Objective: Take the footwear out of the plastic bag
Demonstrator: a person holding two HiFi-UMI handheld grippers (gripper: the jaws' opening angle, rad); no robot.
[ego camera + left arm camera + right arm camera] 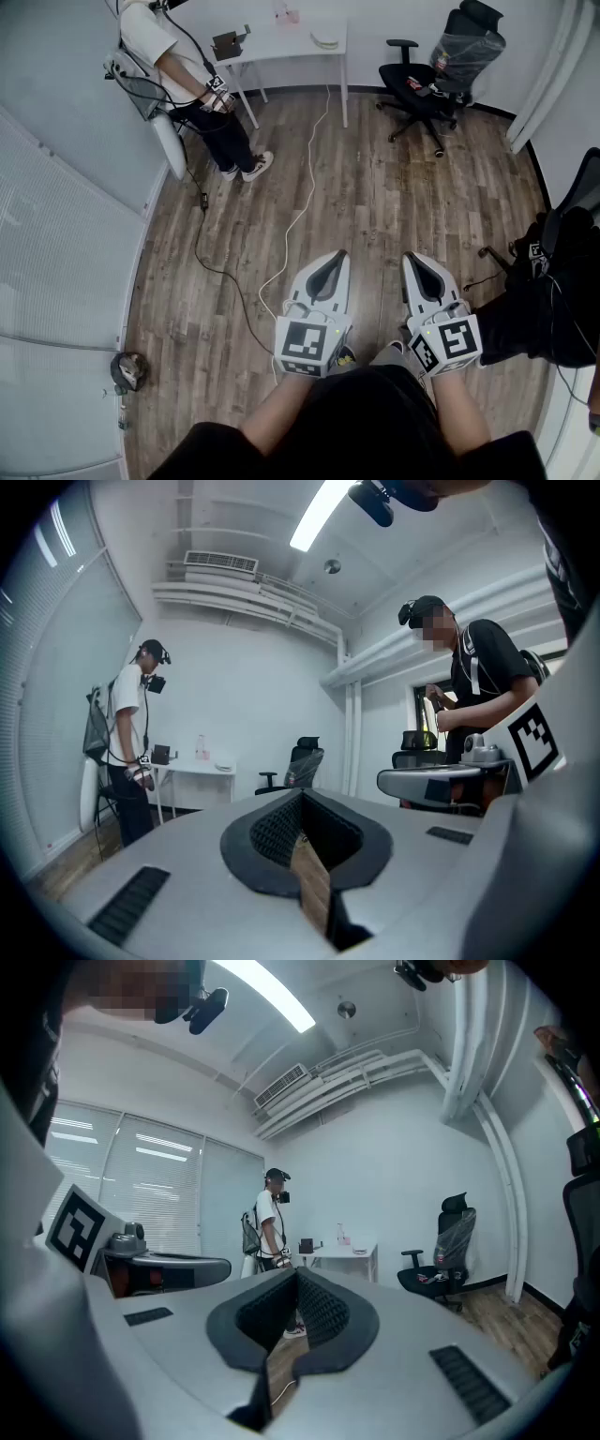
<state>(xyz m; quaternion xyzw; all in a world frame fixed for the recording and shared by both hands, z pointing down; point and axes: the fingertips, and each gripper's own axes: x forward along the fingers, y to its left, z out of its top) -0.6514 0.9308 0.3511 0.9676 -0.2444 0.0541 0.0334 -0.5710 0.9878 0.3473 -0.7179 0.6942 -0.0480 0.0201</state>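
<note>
Fingers on the left gripper (pixel 337 257) and the right gripper (pixel 412 259) are pressed together with nothing between them. Both grippers are held level, side by side, above the wood floor (pixel 375 178) and just ahead of the wearer's dark lap. Where the footwear and its plastic bag are I cannot tell from any view.

Only the head view lays out the floor. A white cable (pixel 305 192) runs from the far white surface (pixel 291 42) toward the grippers, with a black cable (pixel 208 255) to its left. A small round object (pixel 128 370) sits by the left wall. A person in a white shirt (pixel 173 61) stands at the far left beside that surface, which carries a brown box (pixel 228 42). A black office chair (pixel 436 80), its back wrapped in clear film, stands at the far right.

The left gripper view shows a second person in black (pixel 478 682) standing upright on the right, of whom the head view catches only dark clothing at its right edge. It also shows a ceiling light strip (pixel 314 517). The right gripper view shows window blinds (pixel 141 1194) on the left.
</note>
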